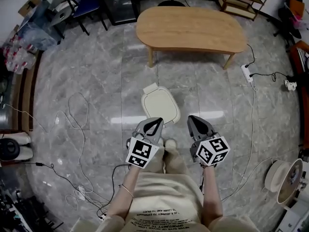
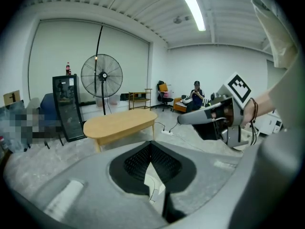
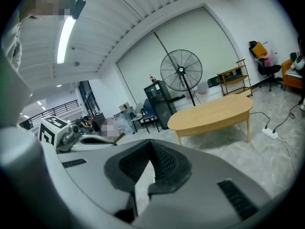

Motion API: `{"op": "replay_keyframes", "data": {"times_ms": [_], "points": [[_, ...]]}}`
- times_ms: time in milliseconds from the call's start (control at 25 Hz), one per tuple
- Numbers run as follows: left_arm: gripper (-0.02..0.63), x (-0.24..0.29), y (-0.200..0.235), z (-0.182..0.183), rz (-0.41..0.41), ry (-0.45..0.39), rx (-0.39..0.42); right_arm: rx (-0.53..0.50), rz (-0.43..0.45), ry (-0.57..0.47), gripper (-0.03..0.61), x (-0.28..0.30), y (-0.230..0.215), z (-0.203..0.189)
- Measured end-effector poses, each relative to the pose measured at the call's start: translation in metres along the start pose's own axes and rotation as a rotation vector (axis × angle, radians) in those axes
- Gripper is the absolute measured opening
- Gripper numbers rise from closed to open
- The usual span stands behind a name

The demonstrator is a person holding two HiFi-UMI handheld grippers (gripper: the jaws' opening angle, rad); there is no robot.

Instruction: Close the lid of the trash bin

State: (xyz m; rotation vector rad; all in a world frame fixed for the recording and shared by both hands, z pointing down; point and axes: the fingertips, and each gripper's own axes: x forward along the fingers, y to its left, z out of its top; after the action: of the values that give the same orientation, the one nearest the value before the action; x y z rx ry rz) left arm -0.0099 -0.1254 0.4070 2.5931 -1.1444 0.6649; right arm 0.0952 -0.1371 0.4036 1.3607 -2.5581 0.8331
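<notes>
Head view puts the trash bin (image 1: 170,121) on the floor (image 1: 96,81) at centre frame, its cream lid (image 1: 159,104) lying flat and apparently already down, so any contents are hidden. The left gripper (image 1: 158,122) and right gripper (image 1: 192,119) hover just below it, jaws pressed together and empty. The sensible step is probably to check the lid sits flush, pressing gently if not.
</notes>
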Motion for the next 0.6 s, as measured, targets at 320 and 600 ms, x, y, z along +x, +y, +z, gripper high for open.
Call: {"op": "replay_keyframes", "data": {"times_ms": [320,600], "points": [[0.023,-0.039,0.014,0.048,0.069,-0.148,0.004,-0.081,0.031,-0.093,0.005,-0.003,0.016,0.051],[0.023,-0.067,0.038,0.085,0.141,-0.249,0.015,-0.159,0.071,-0.148,0.005,-0.004,0.036,0.089]]}}
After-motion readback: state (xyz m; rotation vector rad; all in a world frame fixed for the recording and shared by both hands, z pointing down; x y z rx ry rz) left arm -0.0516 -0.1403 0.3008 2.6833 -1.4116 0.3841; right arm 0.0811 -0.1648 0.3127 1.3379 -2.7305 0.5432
